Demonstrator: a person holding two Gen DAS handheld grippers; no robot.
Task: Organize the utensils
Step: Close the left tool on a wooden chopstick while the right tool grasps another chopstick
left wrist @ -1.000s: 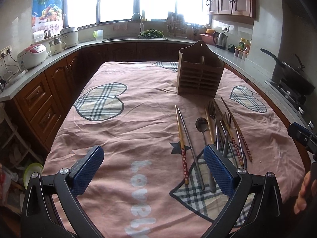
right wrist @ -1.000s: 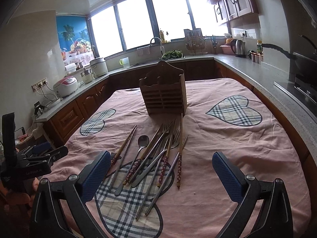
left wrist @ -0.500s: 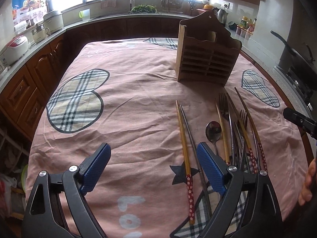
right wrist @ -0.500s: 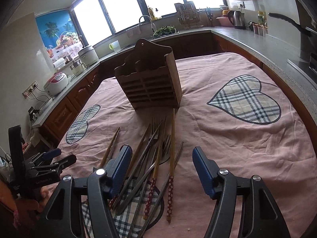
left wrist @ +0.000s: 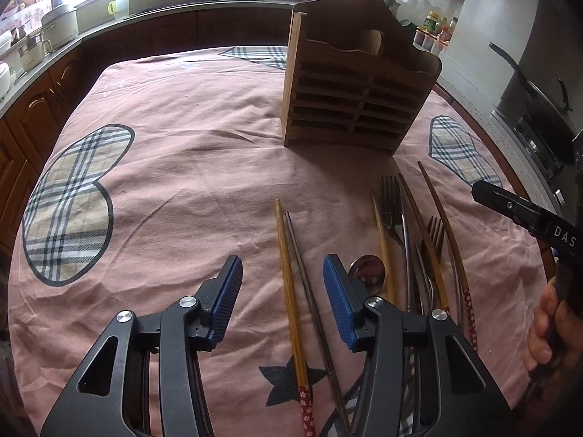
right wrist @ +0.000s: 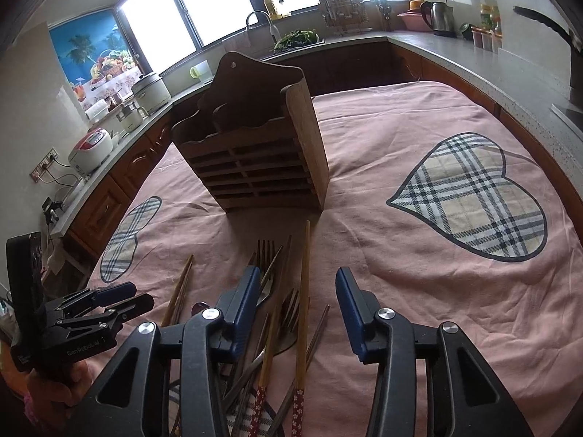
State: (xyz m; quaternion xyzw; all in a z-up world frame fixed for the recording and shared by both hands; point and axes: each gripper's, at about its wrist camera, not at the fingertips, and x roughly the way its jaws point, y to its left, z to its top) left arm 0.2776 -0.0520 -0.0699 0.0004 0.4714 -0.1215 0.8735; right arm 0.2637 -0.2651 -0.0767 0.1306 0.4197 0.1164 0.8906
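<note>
Both grippers' jaws are closing, gripping nothing: the left gripper straddles a pair of chopsticks, the right gripper hangs over the utensil pile (forks, spoon, chopsticks) before the wooden holder

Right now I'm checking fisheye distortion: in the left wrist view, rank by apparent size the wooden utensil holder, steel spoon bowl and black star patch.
1. Wooden utensil holder, clearly largest.
2. Black star patch and steel spoon bowl: alike, both partly hidden, unranked.
</note>
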